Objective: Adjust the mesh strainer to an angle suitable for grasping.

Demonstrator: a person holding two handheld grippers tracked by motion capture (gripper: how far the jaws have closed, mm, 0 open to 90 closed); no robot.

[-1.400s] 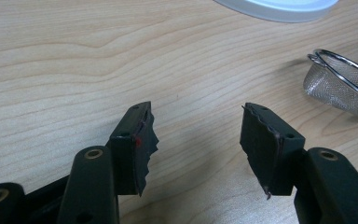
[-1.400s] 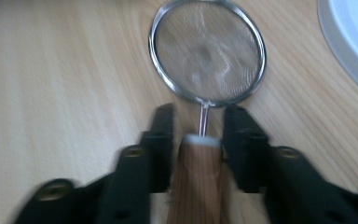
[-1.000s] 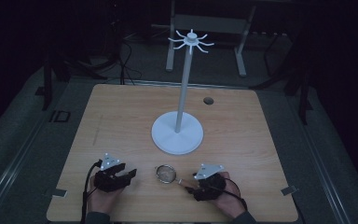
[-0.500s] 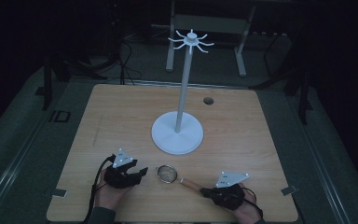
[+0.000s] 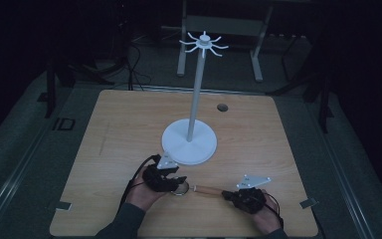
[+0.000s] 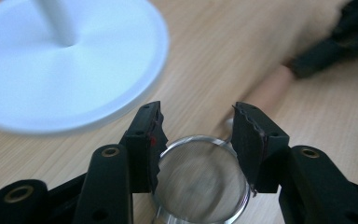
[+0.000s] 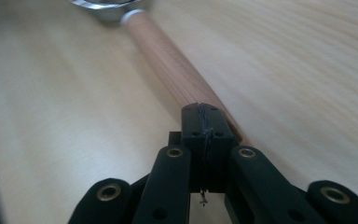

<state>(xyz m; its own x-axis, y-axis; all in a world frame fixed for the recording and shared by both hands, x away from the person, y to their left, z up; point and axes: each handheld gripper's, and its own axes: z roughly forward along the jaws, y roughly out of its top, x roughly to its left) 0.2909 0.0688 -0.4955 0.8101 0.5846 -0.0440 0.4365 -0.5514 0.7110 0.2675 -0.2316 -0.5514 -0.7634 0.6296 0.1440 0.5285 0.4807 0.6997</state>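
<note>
Metal strainer [image 6: 200, 179] between left tool [image 6: 198, 140] jaws, closing

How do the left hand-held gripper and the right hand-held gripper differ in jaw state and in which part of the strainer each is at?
The left hand-held gripper has its jaws apart, astride the strainer's round mesh bowl; they have just been closing. The right hand-held gripper has its jaws pressed together at the end of the wooden handle; whether they pinch something there cannot be told. The left sits close to the white stand's base, the right farther off. Both are black and low over the wooden table.
</note>
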